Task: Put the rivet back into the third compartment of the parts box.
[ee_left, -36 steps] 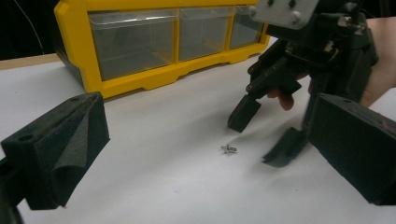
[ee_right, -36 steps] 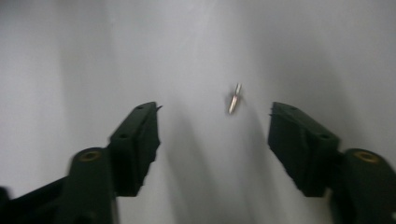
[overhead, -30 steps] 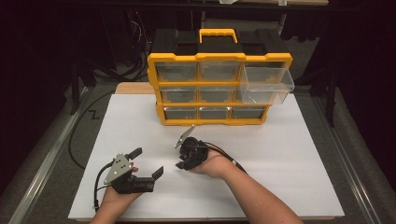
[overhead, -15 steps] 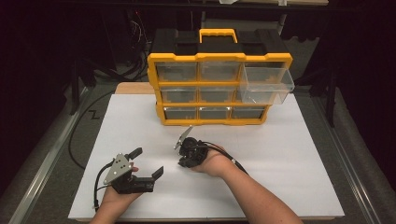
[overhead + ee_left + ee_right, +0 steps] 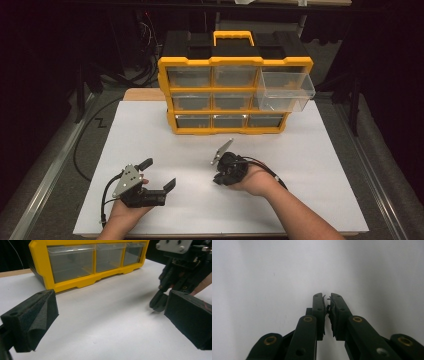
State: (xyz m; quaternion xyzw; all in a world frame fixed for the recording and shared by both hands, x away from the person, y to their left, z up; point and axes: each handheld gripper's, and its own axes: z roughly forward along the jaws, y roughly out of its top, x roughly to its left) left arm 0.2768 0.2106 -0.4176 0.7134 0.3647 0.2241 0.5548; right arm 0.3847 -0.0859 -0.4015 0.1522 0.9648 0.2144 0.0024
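**Two grippers low over the white sheet, near the yellow drawer box**

The right gripper [image 5: 220,176] sits near the middle of the white sheet [image 5: 310,170], tipped down toward the paper, with its jaws pressed together and nothing between them; the right gripper view shows the two black pads [image 5: 319,307] meeting over bare white. The left gripper [image 5: 157,175] rests to its left and a little nearer, well apart from it, jaws spread wide and empty. Beyond both, at the far edge of the sheet, stands the yellow drawer box [image 5: 235,62] with a black top and clear drawers. Its upper right drawer [image 5: 285,90] is pulled out; the others sit flush.
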